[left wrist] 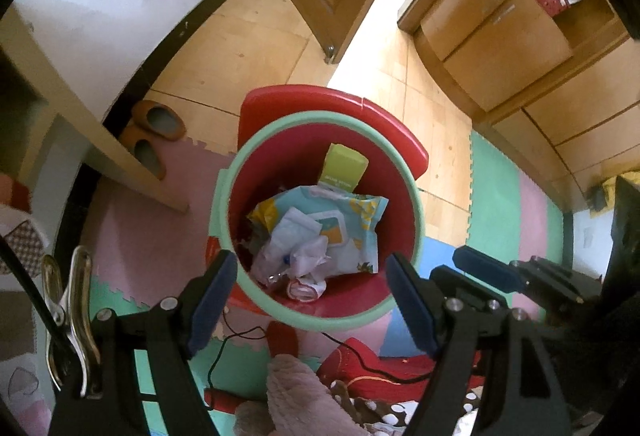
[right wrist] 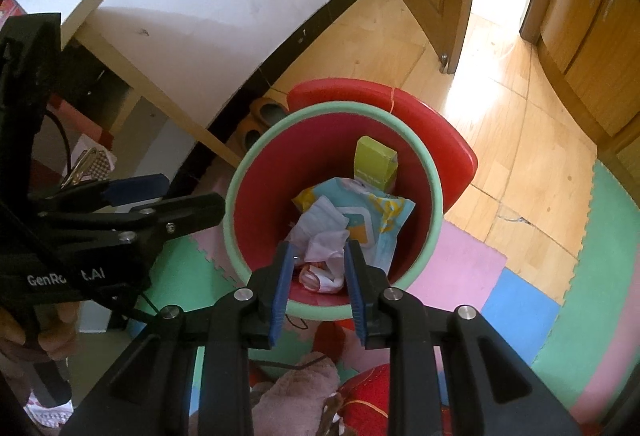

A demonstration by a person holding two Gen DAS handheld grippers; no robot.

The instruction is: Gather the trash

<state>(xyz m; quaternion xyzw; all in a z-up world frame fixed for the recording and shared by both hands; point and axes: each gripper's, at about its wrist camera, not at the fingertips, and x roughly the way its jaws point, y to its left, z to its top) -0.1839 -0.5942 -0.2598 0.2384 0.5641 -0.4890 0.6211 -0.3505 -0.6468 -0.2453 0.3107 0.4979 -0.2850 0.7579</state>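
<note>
- Trash's all in the red bin point(left wrist: 320, 140): wipes pack point(left wrist: 352, 228), green carton point(left wrist: 344, 166), crumpled paper point(left wrist: 304, 256).
- Left tongs point(left wrist: 310, 304) spread wide above the bin, empty.
- Right tongs point(right wrist: 316, 286) narrowly apart, gripping nothing, probably just dropped stuff.

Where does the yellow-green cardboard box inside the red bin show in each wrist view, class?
Left wrist view: the yellow-green cardboard box stands centre-frame, against the bin's far inner wall, above the blue wipes packet.
Right wrist view: the box sits right of centre, again at the far wall.
Shared landmark: the bin's mint-green rim.
</note>
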